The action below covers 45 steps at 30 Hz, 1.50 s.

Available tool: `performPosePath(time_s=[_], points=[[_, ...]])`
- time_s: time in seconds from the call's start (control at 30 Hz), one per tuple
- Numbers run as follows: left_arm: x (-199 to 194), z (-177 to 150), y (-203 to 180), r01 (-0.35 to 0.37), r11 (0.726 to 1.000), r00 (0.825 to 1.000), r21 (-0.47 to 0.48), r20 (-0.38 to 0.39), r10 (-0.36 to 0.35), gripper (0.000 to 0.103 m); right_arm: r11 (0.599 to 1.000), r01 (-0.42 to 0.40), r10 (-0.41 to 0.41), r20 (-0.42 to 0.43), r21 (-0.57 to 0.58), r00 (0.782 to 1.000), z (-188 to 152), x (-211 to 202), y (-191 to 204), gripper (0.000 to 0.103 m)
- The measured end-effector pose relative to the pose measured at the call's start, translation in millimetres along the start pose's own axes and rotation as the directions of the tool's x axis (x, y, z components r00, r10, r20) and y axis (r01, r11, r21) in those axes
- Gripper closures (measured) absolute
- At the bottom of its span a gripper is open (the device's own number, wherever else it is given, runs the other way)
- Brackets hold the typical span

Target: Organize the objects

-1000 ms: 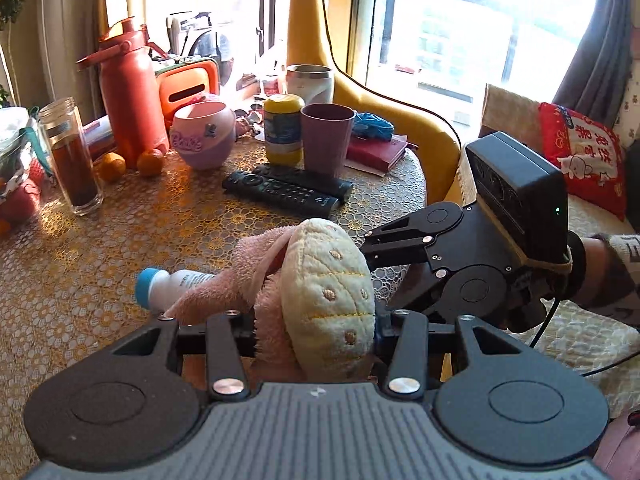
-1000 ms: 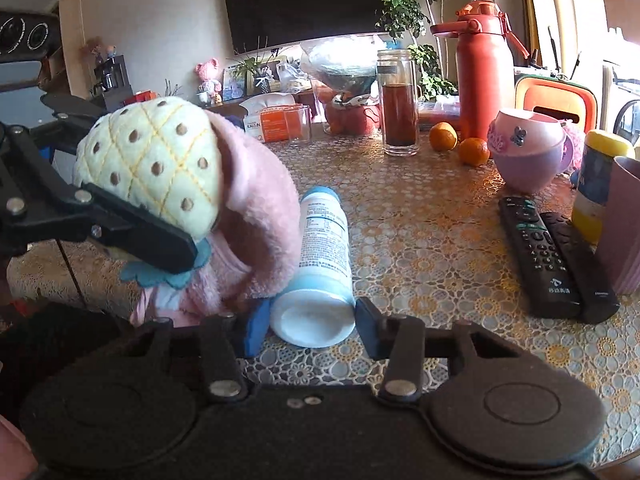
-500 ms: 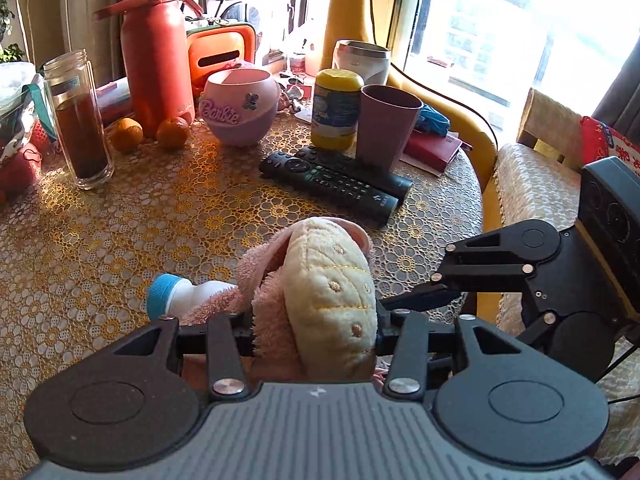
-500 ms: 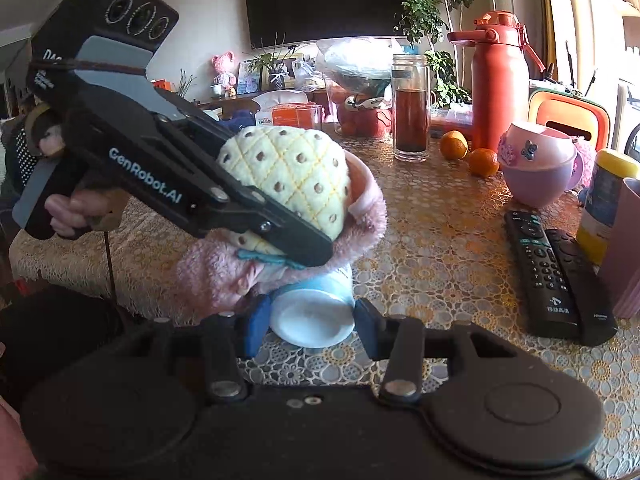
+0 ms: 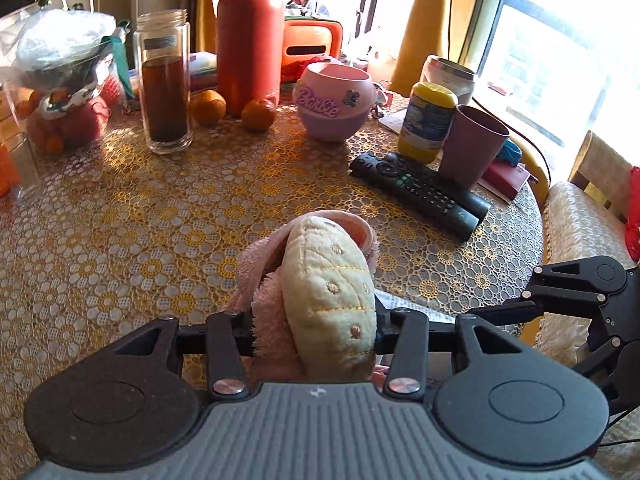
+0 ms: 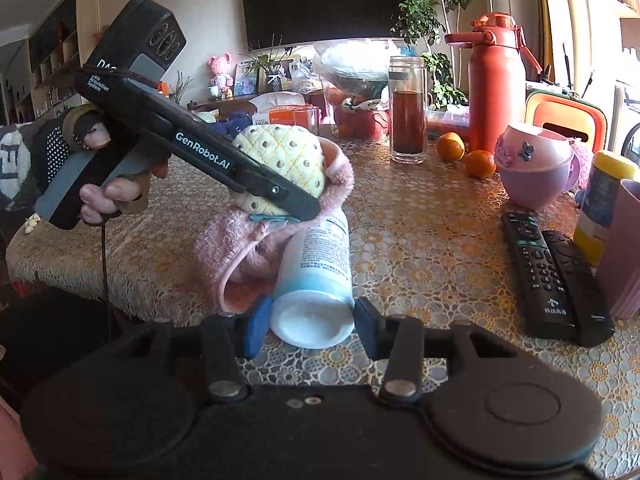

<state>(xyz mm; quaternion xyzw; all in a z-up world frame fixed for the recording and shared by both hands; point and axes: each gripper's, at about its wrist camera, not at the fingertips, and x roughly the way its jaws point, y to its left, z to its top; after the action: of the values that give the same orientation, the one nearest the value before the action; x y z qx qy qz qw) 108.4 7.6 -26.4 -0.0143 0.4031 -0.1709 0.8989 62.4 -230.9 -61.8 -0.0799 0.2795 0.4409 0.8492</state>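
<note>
Fingers of right gripper (image 6: 312,322) clenched on base of white plastic bottle (image 6: 316,268), having just closed further. Bottle lying flat on table (image 6: 420,240), long axis toward 12 o'clock, flat base nearest, far end hidden under plush. Cylindrical, smooth, printed label.

Fingers of left gripper (image 5: 314,330) clamped on plush toy (image 5: 332,292): quilted cream pineapple-shaped body with brown dots, wrapped in fluffy pink fabric. Plush resting against bottle's upper side, long axis toward 12 o'clock in left wrist view.

Tablecloth lacy, gold floral pattern, glossy. Open surface at 10 to 12 o'clock of plush. Two black remotes (image 5: 420,190) at 1 o'clock, beside mauve cup (image 5: 472,146) and yellow-lidded container (image 5: 428,122). Farther: pink Barbie bowl (image 5: 334,102), two oranges (image 5: 208,106), glass jar (image 5: 166,80) of dark liquid, red flask (image 5: 250,34). Table edge at 3 o'clock, chair (image 5: 580,224) beyond.
</note>
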Motion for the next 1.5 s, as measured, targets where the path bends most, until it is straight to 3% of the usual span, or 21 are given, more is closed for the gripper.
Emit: performPosePath(time_s=[0.13, 0.27, 0.37, 0.43, 0.5, 0.67, 0.9, 1.0, 1.07, 1.23, 1.33, 1.5], points=[[-0.8, -9.0, 22.9, 0.014, 0.993, 1.0, -0.119, -0.024, -0.017, 0.058, 1.0, 0.003, -0.003, -0.002, 0.001, 1.0, 0.8, -0.2, -0.1, 0.059], [0.9, -22.7, 34.1, -0.005, 0.987, 0.999, -0.163, -0.052, -0.004, 0.058, 1.0, 0.007, -0.007, -0.004, 0.006, 1.0, 1.0, -0.1, -0.2, 0.058], [-0.3, -25.7, 38.5, -0.001, 0.978, 0.999, -0.207, -0.054, -0.01, 0.053, 1.0, 0.013, -0.013, -0.008, 0.002, 1.0, 1.2, 0.5, 1.2, 0.058], [-1.0, -27.6, 39.3, 0.0, 0.975, 0.998, -0.222, -0.062, -0.014, 0.043, 1.0, 0.017, -0.017, -0.011, 0.002, 1.0, 1.4, 0.8, 2.1, 0.058], [-0.4, -31.1, 38.0, -0.007, 0.974, 0.996, -0.227, -0.085, -0.012, 0.034, 1.0, 0.021, -0.022, -0.014, -0.003, 1.0, 1.7, 0.9, 3.5, 0.058], [-5.2, -43.9, 36.0, 0.004, 0.973, 0.996, -0.231, -0.085, -0.024, 0.021, 1.0, 0.029, -0.029, -0.016, -0.002, 0.999, 1.6, 1.4, 5.5, 0.058], [-5.4, -49.1, 25.9, -0.036, 0.982, 0.997, -0.187, -0.076, 0.022, 0.019, 0.999, 0.04, -0.04, -0.02, -0.007, 0.999, 1.7, 2.2, 8.2, 0.058], [-2.4, -51.0, 14.6, -0.078, 0.989, 0.995, -0.126, -0.074, 0.069, 0.019, 0.999, 0.046, -0.046, -0.021, -0.007, 0.999, 1.5, 2.3, 9.6, 0.058], [-1.7, -52.8, 8.0, -0.1, 0.99, 0.993, -0.095, -0.069, 0.094, 0.021, 0.999, 0.051, -0.051, -0.021, -0.01, 0.998, 1.2, 2.6, 10.7, 0.058], [-8.4, -55.3, -5.5, -0.105, 0.993, 0.994, -0.052, -0.029, 0.103, 0.057, 0.998, 0.059, -0.06, -0.021, -0.01, 0.998, 1.4, 2.9, 12.2, 0.058], [-15.0, -56.4, -13.5, -0.114, 0.993, 0.993, -0.032, -0.003, 0.114, 0.071, 0.998, 0.068, -0.068, -0.018, 0.001, 0.998, 0.9, 2.6, 13.0, 0.059], [-33.4, -53.7, -21.9, -0.096, 0.995, 0.994, -0.033, 0.046, 0.098, 0.077, 0.997, 0.071, -0.071, -0.014, 0.013, 0.997, -0.2, 2.4, 13.6, 0.059]])
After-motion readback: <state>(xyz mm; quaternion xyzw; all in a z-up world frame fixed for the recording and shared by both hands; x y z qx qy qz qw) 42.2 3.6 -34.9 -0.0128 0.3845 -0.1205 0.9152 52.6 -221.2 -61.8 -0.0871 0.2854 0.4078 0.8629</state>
